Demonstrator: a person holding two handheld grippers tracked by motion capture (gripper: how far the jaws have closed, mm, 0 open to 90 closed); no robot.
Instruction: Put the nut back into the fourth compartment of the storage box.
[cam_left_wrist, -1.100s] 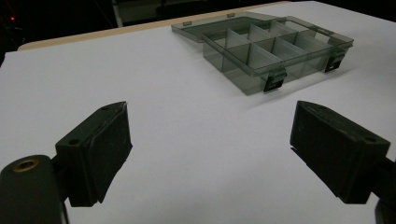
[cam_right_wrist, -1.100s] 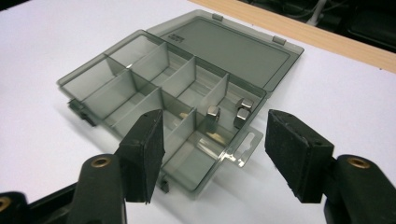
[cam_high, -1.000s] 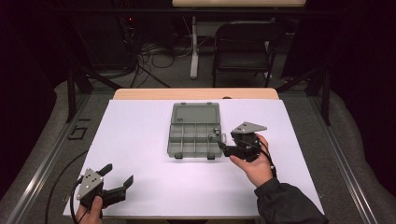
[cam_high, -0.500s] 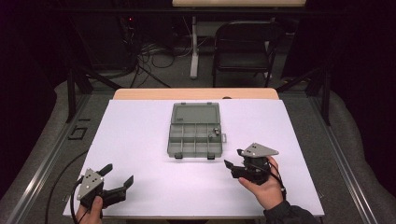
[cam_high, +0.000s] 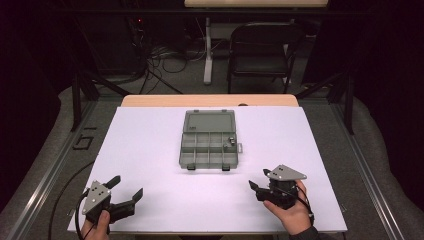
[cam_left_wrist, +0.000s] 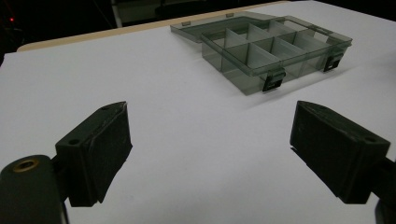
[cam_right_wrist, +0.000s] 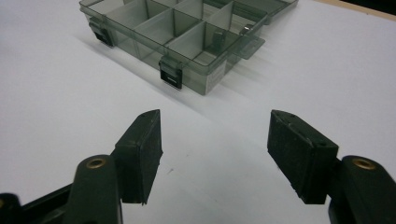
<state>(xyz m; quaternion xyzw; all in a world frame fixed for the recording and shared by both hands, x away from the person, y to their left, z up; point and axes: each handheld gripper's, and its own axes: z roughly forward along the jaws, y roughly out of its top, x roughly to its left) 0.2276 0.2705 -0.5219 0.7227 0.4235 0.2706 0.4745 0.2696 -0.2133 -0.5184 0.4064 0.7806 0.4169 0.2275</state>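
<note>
Both tools sat spread and empty near the surface's (cam_high: 150, 150) front edge: left tool (cam_high: 125, 192), right tool (cam_high: 259, 181). The open compartment box (cam_high: 207, 147) lay between them, farther back, apart from both.

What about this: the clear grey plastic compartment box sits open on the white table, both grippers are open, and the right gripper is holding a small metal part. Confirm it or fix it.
One thing is wrong: the right gripper holds nothing. The right gripper view shows its fingers apart over bare white table. The small metal part lies in a compartment of the clear grey plastic compartment box, which is open. The left gripper is open too.
</note>
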